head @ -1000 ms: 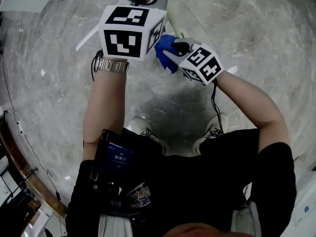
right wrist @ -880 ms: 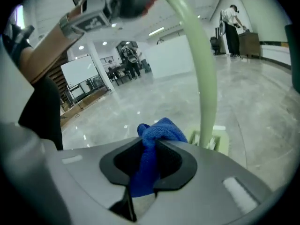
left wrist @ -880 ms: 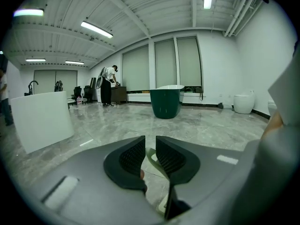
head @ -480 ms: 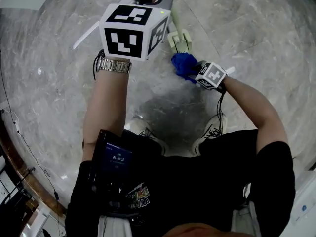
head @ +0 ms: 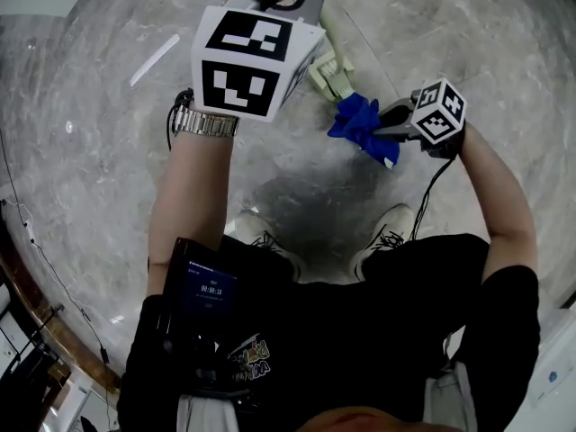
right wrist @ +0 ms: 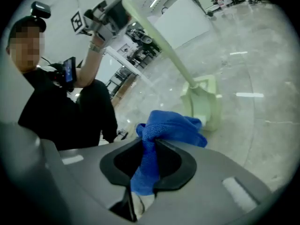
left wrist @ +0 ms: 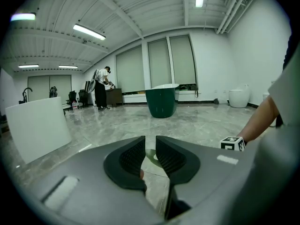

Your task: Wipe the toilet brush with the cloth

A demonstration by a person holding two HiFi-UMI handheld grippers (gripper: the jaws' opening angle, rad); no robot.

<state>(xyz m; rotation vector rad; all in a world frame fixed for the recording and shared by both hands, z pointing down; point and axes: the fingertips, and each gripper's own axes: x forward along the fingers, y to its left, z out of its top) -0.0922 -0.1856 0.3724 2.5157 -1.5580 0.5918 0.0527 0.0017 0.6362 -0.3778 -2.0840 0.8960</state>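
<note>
Right gripper (right wrist: 149, 146) first: my jaws are clamped on the blue cloth (right wrist: 171, 128), and they have just nipped a shade tighter. One fold runs down between the pads, and the rest bunches up beyond the tips.

Just past that bunch is the toilet brush (right wrist: 204, 102), pale green, its blocky head right by the cloth. Touching or a hair apart, I can't tell. The handle climbs away up and to the left, straight to my left gripper (left wrist: 150, 146). There the jaws are nearly together, pinched on the handle's top end, and a sliver of pale green shows in the narrow gap.

In the head view the brush slants from the left gripper, far and to the left, down to the right, where its head meets the cloth. The right gripper holds the cloth nearer, on the right. Both are held over the grey marble floor (head: 468, 43), and my shoes (head: 389, 228) stand near, below the cloth.

Further out, in the left gripper view, a dark green tub (left wrist: 161, 102) sits mid-room and a white panel (left wrist: 37, 125) stands at the left. A person (left wrist: 101, 88) stands at a desk by the far windows.
</note>
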